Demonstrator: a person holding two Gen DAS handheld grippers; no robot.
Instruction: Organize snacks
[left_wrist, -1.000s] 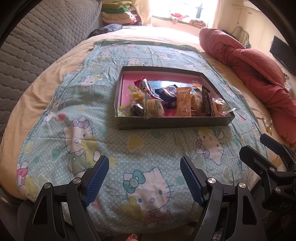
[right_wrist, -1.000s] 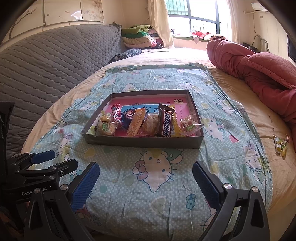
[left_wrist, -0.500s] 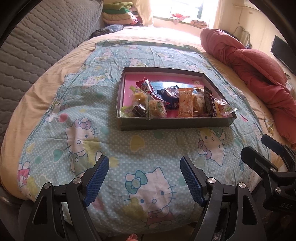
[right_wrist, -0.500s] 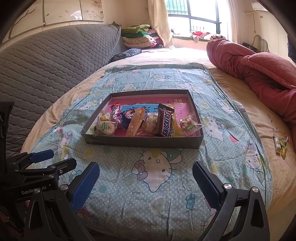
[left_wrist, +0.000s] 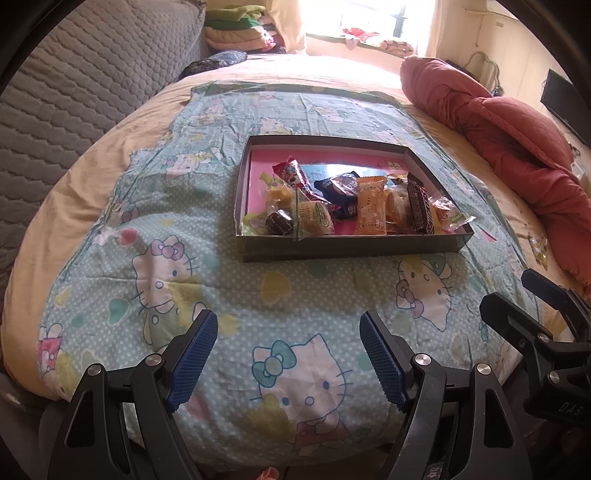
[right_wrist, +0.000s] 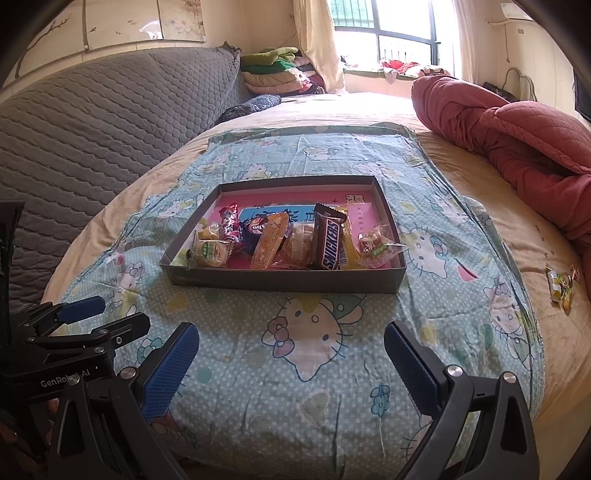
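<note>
Nothing has moved but a slight camera drift: both grippers, left (left_wrist: 289, 354) and right (right_wrist: 291, 363), hover with jaws spread wide and empty over the bed's (right_wrist: 498, 229) near edge; snacks (right_wrist: 295, 240) lie in the box (right_wrist: 280, 280) mid-bed

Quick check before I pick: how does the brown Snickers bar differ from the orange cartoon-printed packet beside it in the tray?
The brown Snickers bar is dark with bold white lettering; the orange cartoon-printed packet is bright and carries a cartoon figure. The Snickers bar lies nearly straight toward the camera, while the orange packet leans left. The Snickers sits further right. Both rest among other snacks in the grey shallow box, untouched.
</note>
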